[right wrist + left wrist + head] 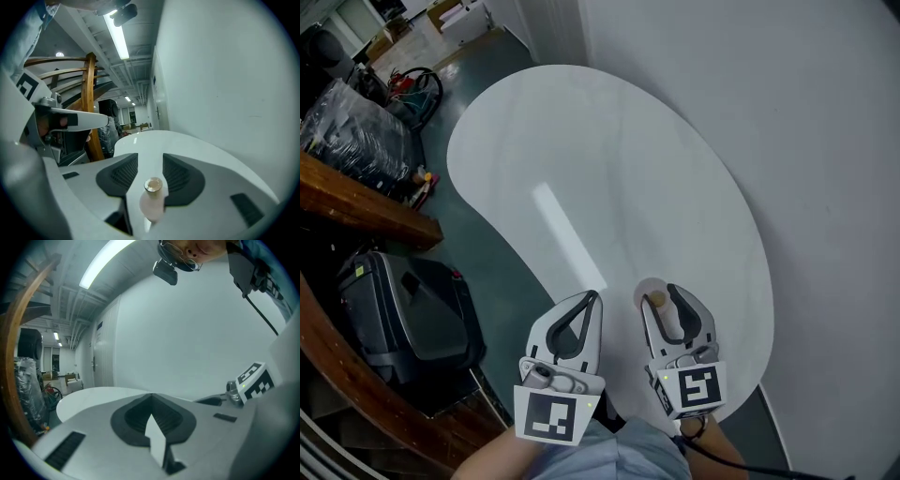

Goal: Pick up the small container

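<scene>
The small container (657, 300), a pale pinkish bottle with a round tan cap, stands upright on the white kidney-shaped table (581, 150) near its front edge. My right gripper (662, 292) is open around it, one jaw on each side. In the right gripper view the container (152, 201) sits low between the dark ribbed pads (123, 174), with a gap showing on both sides. My left gripper (592, 298) hovers just left of it, shut, jaw tips meeting and nothing held. The left gripper view shows its closed tips (151, 394) pointing over the table (93, 394).
A white wall (825, 141) runs close along the table's right side. On the floor to the left are a dark hard case (403, 309), a curved wooden rail (356, 202), a plastic-wrapped bundle (356, 131) and coiled cables (417, 89).
</scene>
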The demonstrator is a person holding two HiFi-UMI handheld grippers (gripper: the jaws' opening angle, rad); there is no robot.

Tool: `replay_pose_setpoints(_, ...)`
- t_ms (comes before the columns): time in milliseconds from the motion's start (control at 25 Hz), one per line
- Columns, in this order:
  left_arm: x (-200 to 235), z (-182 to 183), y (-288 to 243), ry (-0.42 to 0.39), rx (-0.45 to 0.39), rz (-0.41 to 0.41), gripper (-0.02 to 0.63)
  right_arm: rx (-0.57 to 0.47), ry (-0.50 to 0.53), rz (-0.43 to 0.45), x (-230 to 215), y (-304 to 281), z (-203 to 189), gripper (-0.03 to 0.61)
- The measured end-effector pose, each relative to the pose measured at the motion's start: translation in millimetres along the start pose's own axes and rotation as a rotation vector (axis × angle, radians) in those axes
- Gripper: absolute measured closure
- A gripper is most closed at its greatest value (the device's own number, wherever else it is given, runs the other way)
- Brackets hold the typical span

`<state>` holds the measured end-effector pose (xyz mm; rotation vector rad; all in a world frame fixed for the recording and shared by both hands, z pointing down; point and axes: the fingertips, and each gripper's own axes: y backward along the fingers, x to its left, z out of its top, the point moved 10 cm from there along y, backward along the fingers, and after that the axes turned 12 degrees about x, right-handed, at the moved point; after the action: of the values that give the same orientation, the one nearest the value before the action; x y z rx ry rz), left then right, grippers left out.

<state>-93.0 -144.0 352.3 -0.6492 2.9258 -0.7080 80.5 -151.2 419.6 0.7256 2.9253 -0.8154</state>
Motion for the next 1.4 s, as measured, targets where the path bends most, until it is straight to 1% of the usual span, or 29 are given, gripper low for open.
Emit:
replay_pose_setpoints(160,7.5,-8.9,-7.9,0.005,0.053,0.005,0.614,0.053,0.023,-0.019,3.3,-9.7,-11.2,0.408)
replay_pose_setpoints(200,9.1,-10.8,-9.1,0.008,0.065,0.005,0.612,0.051,0.034,-0.028,4.4,-11.2,-12.6,0.408)
replay_pose_setpoints(320,13.6,-14.4,-11.8,0.012,0.094,0.006,0.614,-0.017,0.044,-0.055,7.3,-16.1,-12.1,0.407)
replay_pose_setpoints(440,18.0,-16.7,-14.0,0.017,0.108,0.009,0.613,0.026,0.035,-0.062,6.8,-19.7,-16.1,0.407)
replay_pose_setpoints(560,19.6,-17.9,-15.8,0.017,0.119,0.009,0.614,-0.001,0.032,-0.054,7.5,-24.2,-20.2,0.407)
replay_pose_setpoints(640,19.6,-18.0,-16.4,0.012,0.123,0.007,0.614,0.001,0.035,-0.055,6.8,-25.8,-21.9,0.407)
replay_pose_setpoints(720,20.3,-18.7,-16.0,0.010,0.126,0.006,0.614,0.023,0.036,-0.058,6.6,-26.9,-24.7,0.408)
replay_pose_setpoints(840,21.5,-20.3,-15.3,0.013,0.129,0.008,0.614,0.122,0.017,-0.070,5.5,-27.1,-33.4,0.414)
replay_pose_setpoints(920,22.1,-19.7,-14.3,0.011,0.128,0.008,0.614,0.150,0.016,-0.083,4.5,-28.3,-33.8,0.422)
replay_pose_setpoints(1120,26.1,-19.3,-11.7,0.011,0.128,0.014,0.613,0.139,0.017,-0.100,4.7,-32.9,-36.2,0.446)
replay_pose_setpoints(1160,26.9,-19.7,-11.0,0.011,0.129,0.016,0.613,0.127,0.024,-0.105,5.3,-33.5,-36.3,0.449)
replay_pose_setpoints(1280,29.0,-19.7,-10.0,0.009,0.127,0.020,0.614,0.038,0.081,-0.120,6.6,-36.7,-32.3,0.462)
replay_pose_setpoints(1320,29.6,-19.4,-9.9,0.006,0.126,0.021,0.613,0.026,0.089,-0.123,7.0,-37.6,-31.9,0.463)
replay_pose_setpoints(1400,30.1,-17.8,-10.0,0.004,0.120,0.024,0.614,0.035,0.091,-0.124,7.0,-38.4,-32.5,0.465)
